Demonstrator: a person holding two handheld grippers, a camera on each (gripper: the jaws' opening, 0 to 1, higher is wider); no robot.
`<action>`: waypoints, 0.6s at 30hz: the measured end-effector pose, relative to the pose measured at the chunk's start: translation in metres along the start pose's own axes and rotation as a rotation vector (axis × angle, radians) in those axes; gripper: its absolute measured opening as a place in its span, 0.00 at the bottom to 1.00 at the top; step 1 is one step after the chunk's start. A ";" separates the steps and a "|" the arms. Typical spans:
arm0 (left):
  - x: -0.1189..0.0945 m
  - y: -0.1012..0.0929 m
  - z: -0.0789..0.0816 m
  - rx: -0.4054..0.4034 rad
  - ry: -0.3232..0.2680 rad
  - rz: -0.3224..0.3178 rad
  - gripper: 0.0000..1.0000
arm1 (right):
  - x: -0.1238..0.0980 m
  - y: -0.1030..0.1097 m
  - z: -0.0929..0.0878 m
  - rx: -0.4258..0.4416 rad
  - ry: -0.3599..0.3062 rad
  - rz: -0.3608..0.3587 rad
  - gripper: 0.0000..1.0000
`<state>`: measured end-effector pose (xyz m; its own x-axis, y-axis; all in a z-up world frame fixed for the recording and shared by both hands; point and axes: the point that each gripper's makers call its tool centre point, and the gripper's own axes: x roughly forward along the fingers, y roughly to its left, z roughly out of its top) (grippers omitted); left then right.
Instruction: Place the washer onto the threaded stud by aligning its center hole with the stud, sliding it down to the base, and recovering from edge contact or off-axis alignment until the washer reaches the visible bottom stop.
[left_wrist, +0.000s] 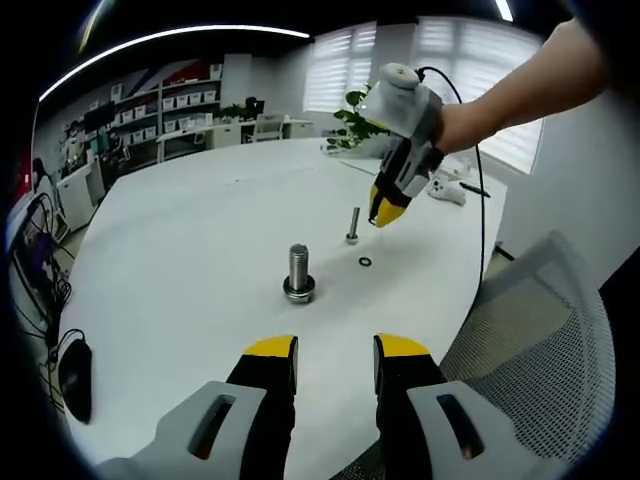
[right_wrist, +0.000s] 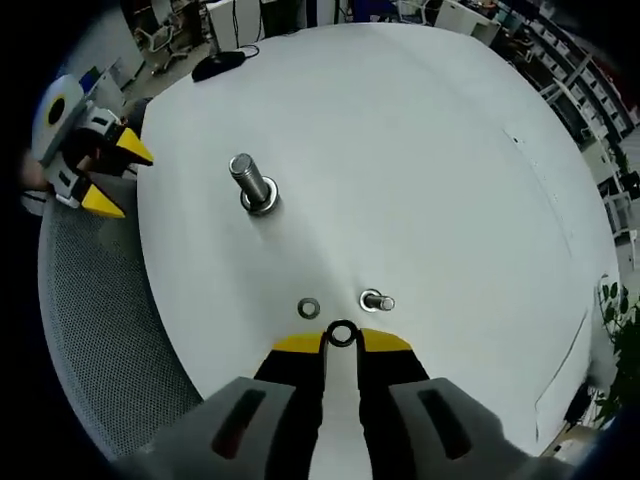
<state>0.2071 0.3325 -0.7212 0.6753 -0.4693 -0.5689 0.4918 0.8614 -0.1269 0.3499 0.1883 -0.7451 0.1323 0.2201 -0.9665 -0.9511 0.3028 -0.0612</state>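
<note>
In the right gripper view my right gripper (right_wrist: 342, 340) is shut on a small dark washer (right_wrist: 341, 333), pinched between its yellow tips just above the table. A thin threaded stud (right_wrist: 375, 301) stands right ahead of the tips, and a second loose washer (right_wrist: 309, 308) lies on the table to its left. In the left gripper view the right gripper (left_wrist: 386, 213) hangs beside the thin stud (left_wrist: 353, 225), and the loose washer (left_wrist: 365, 262) lies near it. A thick stud (left_wrist: 299, 272) with a ring at its base stands closer. My left gripper (left_wrist: 335, 350) is open and holds nothing.
The white table (left_wrist: 180, 250) ends at a curved edge by a grey mesh chair (left_wrist: 540, 330). A black mouse (left_wrist: 75, 375) lies at the left edge. White items (left_wrist: 447, 187) and a plant (left_wrist: 355, 120) sit at the far side. The left gripper (right_wrist: 112, 175) hovers over the chair (right_wrist: 100, 330).
</note>
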 end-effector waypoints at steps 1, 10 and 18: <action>0.000 0.000 0.000 0.000 -0.001 0.001 0.28 | -0.001 -0.002 0.001 0.002 -0.002 -0.002 0.13; 0.000 0.000 0.001 -0.004 -0.005 0.002 0.28 | -0.007 -0.013 0.013 0.000 -0.024 -0.015 0.13; 0.000 0.001 0.000 -0.007 -0.002 0.004 0.28 | -0.004 -0.018 0.014 -0.019 -0.021 -0.023 0.13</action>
<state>0.2075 0.3334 -0.7210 0.6782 -0.4661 -0.5681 0.4853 0.8646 -0.1300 0.3704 0.1948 -0.7369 0.1601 0.2327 -0.9593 -0.9527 0.2907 -0.0885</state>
